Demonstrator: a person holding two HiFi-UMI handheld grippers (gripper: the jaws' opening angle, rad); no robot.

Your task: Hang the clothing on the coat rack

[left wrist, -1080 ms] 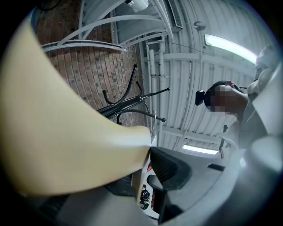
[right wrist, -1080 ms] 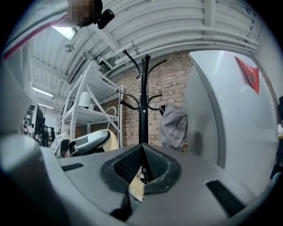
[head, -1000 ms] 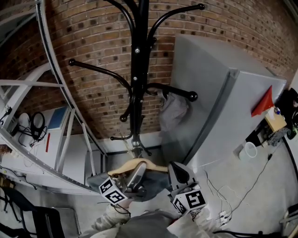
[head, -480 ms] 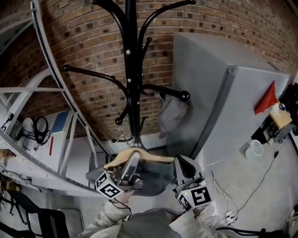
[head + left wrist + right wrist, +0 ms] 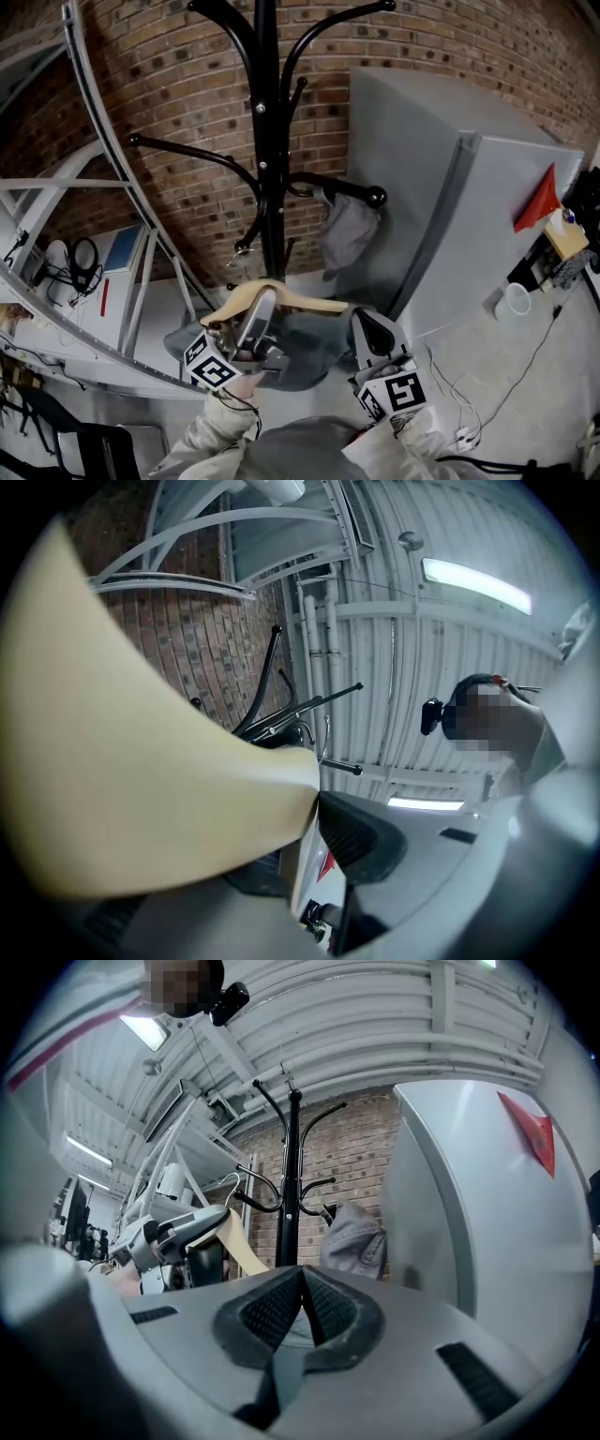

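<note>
**A:** Where is the hanger?

**B:** Low in the middle of the head view. The left gripper (image 5: 262, 305) is clamped on the wooden hanger (image 5: 309, 302). In the left gripper view the pale wood (image 5: 141, 761) fills the left half of the frame, and the black pad presses against its end.

**A:** And the clothing?

**B:** A dark garment (image 5: 300, 347) is draped over the hanger and sags below it, between the two grippers.

**A:** What about the right gripper?

**B:** The right gripper (image 5: 367, 328) sits just right of the garment, at lower centre. In its own view the pads (image 5: 281, 1312) are pressed together, and a thin strip of grey-blue cloth shows in the notch between them, so it is pinching the garment's edge.

**A:** How close is the rack?

**B:** The black coat rack (image 5: 265, 141) rises through the upper middle of the head view, in front of the brick wall (image 5: 187, 94). The hanger is near the pole's lower part, and I can't tell if they touch.

**A:** Anything on the rack?

**B:** A light grey cloth (image 5: 349, 230) hangs from the right-hand arm, beside the grey cabinet (image 5: 450, 206).
</note>
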